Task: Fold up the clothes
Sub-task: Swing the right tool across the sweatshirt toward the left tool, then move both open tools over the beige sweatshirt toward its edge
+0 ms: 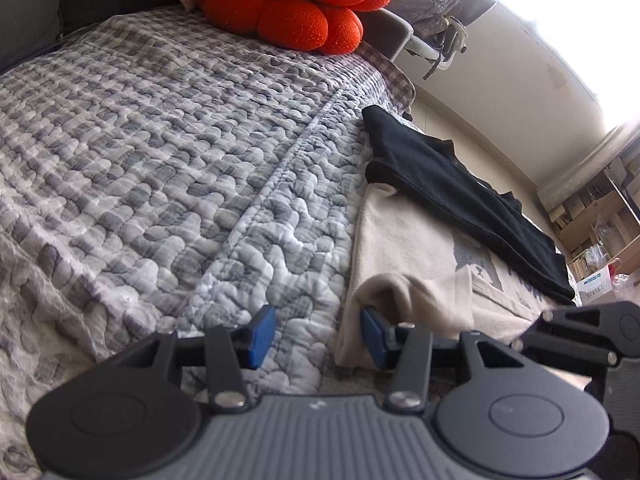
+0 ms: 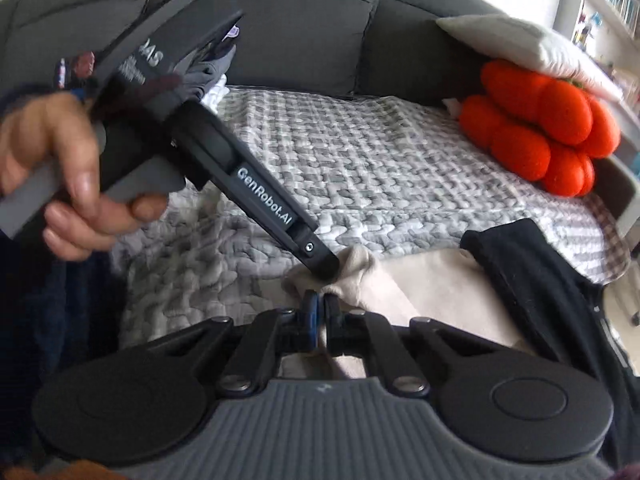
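Note:
A beige garment (image 1: 420, 248) lies flat along the bed's near edge, with a black garment (image 1: 460, 188) laid over its far side. In the left wrist view my left gripper (image 1: 318, 334) stands open. Its right pad (image 1: 372, 334) is tucked under a rolled fold of the beige cloth, and its left pad is over the quilt. In the right wrist view my right gripper (image 2: 320, 312) is shut on a bunched corner of the beige garment (image 2: 420, 284). A hand (image 2: 60, 184) holds the left gripper (image 2: 325, 266), whose tip touches the same bunch.
A grey quilted bedspread (image 1: 180, 152) covers the bed. An orange knobbly cushion (image 2: 540, 140) and a white pillow (image 2: 520, 48) sit at the head against a dark padded headboard (image 2: 300, 20). A chair with clothes (image 1: 432, 4) and shelves (image 1: 600, 232) stand beyond the bed.

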The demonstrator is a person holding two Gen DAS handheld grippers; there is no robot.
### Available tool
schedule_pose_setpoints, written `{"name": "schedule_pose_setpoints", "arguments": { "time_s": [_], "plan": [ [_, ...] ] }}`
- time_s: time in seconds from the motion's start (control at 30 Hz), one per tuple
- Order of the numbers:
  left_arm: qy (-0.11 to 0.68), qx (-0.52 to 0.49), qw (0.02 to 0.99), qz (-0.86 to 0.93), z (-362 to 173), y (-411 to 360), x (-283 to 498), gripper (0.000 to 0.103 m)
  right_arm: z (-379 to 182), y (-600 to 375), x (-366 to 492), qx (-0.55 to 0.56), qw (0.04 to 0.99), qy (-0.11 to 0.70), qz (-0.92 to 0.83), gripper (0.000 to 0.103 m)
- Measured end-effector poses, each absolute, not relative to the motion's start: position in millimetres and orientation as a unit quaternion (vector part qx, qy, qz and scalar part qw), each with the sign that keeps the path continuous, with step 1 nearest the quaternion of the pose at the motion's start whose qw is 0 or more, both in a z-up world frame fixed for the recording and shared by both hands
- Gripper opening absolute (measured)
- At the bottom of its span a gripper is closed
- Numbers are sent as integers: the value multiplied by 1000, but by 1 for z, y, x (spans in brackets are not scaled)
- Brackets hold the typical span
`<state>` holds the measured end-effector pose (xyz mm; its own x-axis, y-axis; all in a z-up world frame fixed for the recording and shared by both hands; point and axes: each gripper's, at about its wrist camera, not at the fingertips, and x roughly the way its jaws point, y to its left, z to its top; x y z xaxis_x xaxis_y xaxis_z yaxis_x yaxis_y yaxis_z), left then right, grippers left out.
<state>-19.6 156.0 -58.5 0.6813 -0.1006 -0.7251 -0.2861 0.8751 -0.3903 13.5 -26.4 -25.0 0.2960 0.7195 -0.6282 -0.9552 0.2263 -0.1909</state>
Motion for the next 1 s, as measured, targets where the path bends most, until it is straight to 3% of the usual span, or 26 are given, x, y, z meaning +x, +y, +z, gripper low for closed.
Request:
{"name": "schedule_pose_setpoints", "arguments": {
  "time_s": [0.23, 0.3, 0.53, 0.83, 1.0],
  "plan": [
    [394, -235, 887, 56, -60, 154, -19, 49, -17, -6, 51, -272, 803, 183, 498, 4],
    [393, -232, 888, 56, -60, 153, -18, 49, -13, 3, 65, -270, 823, 174, 469, 11],
    [389, -240, 888, 54, -59, 155, -19, 51, -3, -33, 83, -252, 852, 193, 417, 13],
    [360, -230, 903, 53, -47, 151, -20, 54, 10, -144, 82, -199, 891, 269, 307, 14],
    [323, -202, 923, 43, -31, 139, -16, 55, -14, -186, 99, -88, 886, 332, 312, 15]
  ]
}}
